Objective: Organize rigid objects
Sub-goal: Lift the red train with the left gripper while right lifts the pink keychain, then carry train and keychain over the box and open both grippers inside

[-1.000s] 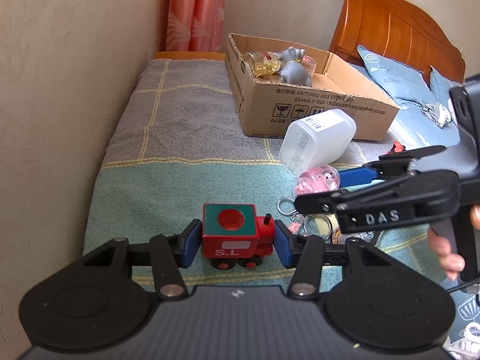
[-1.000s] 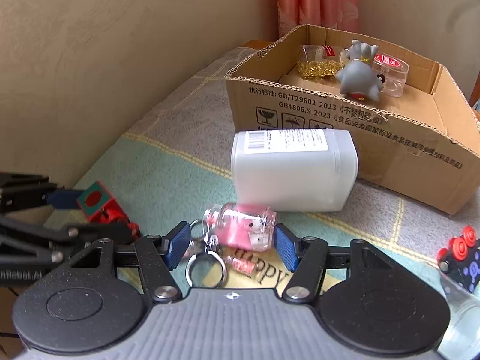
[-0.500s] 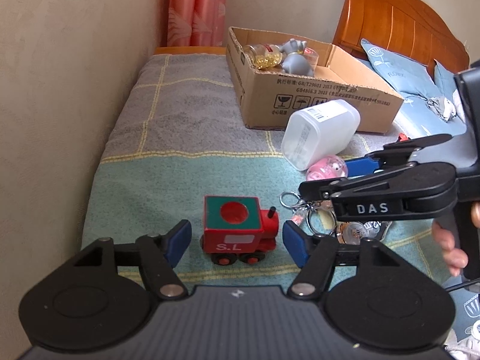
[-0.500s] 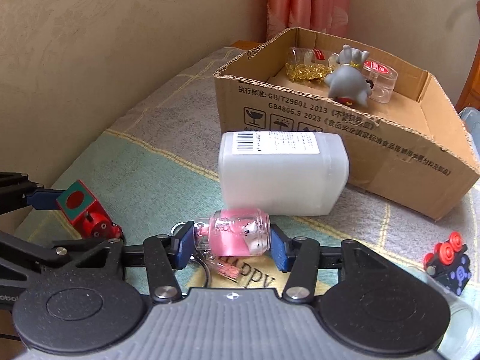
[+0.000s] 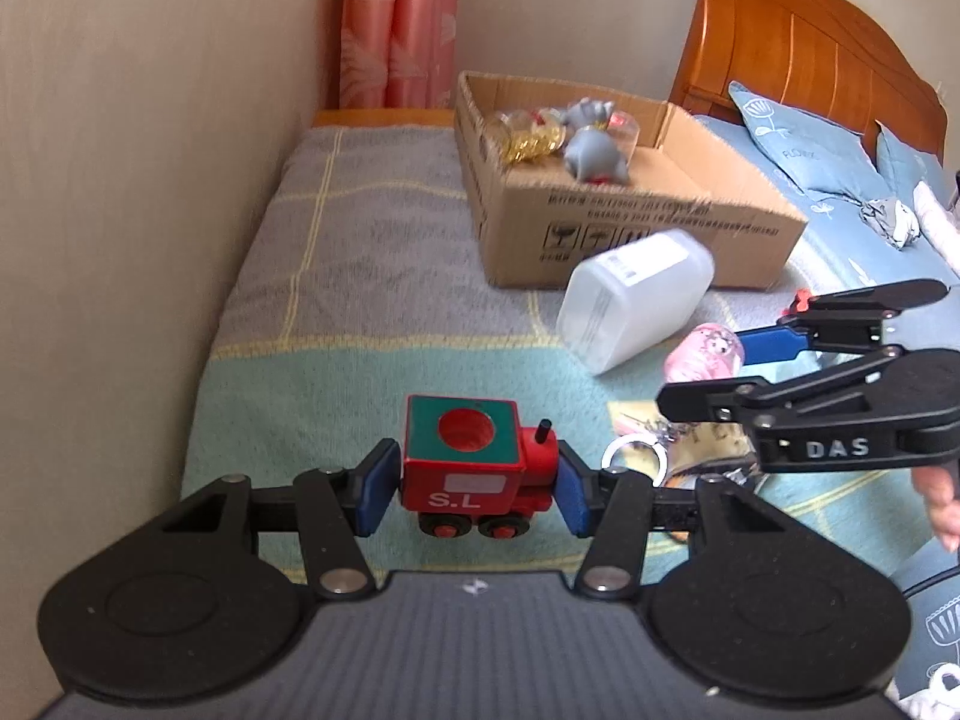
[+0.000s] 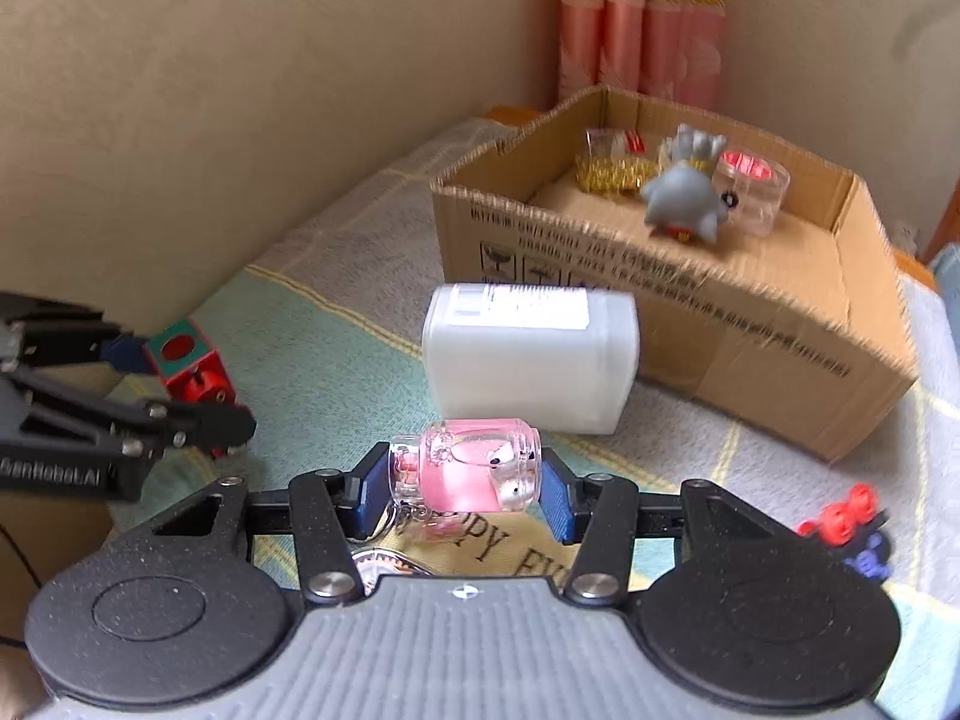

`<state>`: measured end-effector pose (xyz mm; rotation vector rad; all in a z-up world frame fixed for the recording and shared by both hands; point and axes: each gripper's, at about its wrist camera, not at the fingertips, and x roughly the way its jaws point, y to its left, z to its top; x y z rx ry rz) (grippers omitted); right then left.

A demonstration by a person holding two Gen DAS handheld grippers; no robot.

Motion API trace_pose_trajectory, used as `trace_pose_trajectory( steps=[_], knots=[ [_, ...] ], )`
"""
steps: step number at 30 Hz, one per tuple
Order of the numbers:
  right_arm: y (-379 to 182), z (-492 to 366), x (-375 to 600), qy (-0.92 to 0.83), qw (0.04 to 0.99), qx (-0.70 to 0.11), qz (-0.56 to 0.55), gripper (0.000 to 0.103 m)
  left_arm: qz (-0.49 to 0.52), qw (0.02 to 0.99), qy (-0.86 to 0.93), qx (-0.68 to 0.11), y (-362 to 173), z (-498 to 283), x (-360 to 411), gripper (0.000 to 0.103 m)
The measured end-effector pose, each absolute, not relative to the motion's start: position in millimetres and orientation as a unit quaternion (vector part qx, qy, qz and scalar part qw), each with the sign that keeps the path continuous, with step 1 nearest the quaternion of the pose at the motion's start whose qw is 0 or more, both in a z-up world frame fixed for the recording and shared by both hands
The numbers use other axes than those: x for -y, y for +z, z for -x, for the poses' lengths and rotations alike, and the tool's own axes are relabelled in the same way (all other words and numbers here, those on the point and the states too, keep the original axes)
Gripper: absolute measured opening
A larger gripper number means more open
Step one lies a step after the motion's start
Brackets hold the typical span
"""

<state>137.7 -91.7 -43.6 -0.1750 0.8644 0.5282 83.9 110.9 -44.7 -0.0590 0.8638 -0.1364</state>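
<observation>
My left gripper (image 5: 471, 492) is shut on a red and green wooden toy train (image 5: 474, 468) marked S.L, held just above the bed cover. My right gripper (image 6: 462, 492) is shut on a small pink jar keychain (image 6: 468, 471), lifted off the cover with its ring and charms hanging below. The train also shows in the right wrist view (image 6: 192, 363), and the pink jar in the left wrist view (image 5: 705, 354). An open cardboard box (image 6: 750, 324) lies ahead holding a grey figurine (image 6: 684, 192), a gold-trimmed jar (image 6: 609, 165) and a clear tub (image 6: 750, 186).
A white plastic bottle (image 6: 528, 354) lies on its side in front of the box. A red and dark blue toy (image 6: 852, 528) lies at the right. The wall runs along the left of the bed. A wooden headboard (image 5: 798, 42) and blue pillows (image 5: 804, 144) are at the far right.
My left gripper opened half a second ago and has closed again on the train. My right gripper closed on the pink jar and lifted it; both have moved toward the box.
</observation>
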Motion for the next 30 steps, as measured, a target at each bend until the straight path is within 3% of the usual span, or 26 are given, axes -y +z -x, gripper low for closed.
trace_pose_trajectory(
  steps=[19, 30],
  knots=[
    [78, -162, 175, 0.219, 0.919, -0.314, 0.090, 0.056, -0.025, 0.929, -0.124, -0.347, 50, -161, -65, 0.053],
    [62, -234, 188, 0.158, 0.920, -0.345, 0.095, 0.056, -0.055, 0.924, -0.139, -0.353, 62, -232, -38, 0.053]
  ],
)
